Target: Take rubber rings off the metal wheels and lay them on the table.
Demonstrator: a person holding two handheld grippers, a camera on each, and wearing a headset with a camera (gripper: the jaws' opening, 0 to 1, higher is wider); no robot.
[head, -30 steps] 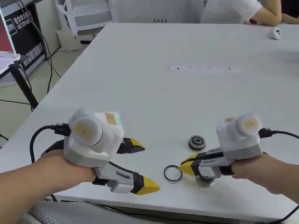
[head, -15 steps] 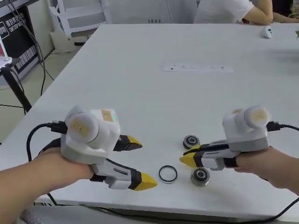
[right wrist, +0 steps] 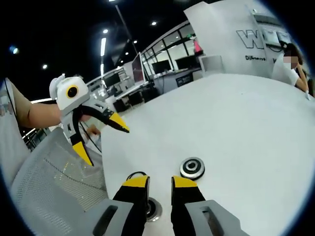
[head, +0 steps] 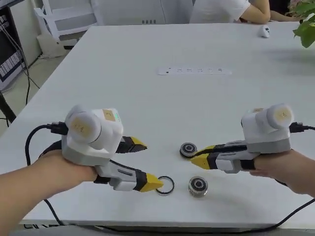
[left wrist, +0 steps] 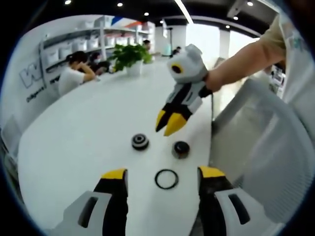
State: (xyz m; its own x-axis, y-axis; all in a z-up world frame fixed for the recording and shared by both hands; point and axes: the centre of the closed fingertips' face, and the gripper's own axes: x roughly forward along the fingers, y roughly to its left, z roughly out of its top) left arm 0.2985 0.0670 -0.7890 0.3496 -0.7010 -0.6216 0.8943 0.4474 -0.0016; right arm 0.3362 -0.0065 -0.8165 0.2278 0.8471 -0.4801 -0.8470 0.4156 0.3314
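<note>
Inventory as seen from my remote station.

1. Table point(head: 147, 73): white, carries every item below.
2. Rubber ring point(head: 166, 185): one, black, off its wheel, flat on the table near the front edge. In the left gripper view the ring point(left wrist: 166, 179) lies between my left tool's two jaws, just ahead of the tips.
3. Far metal wheel point(head: 188, 149): flat on the table, dark outer band, just beside the tip of my right tool.
4. Near metal wheel point(head: 198, 185): flat on the table, just right of the ring and apart from it, with a brighter metal rim. The right gripper view has it point(right wrist: 153, 209) partly hidden behind the jaws.
5. Left tool point(head: 146, 163): jaws spread wide, empty. The lower yellow tip sits at the ring's left edge; I cannot tell whether it touches.
6. Right tool point(head: 199, 160): jaws only narrowly parted, holding nothing, pointing towards the left tool.
7. Power strip point(head: 194, 71): white, mid-table, well apart from the work.
8. Mouse point(head: 265, 31) and plant point(head: 305, 24): far right corner.
9. Seated person point(head: 221, 10): far end.
</note>
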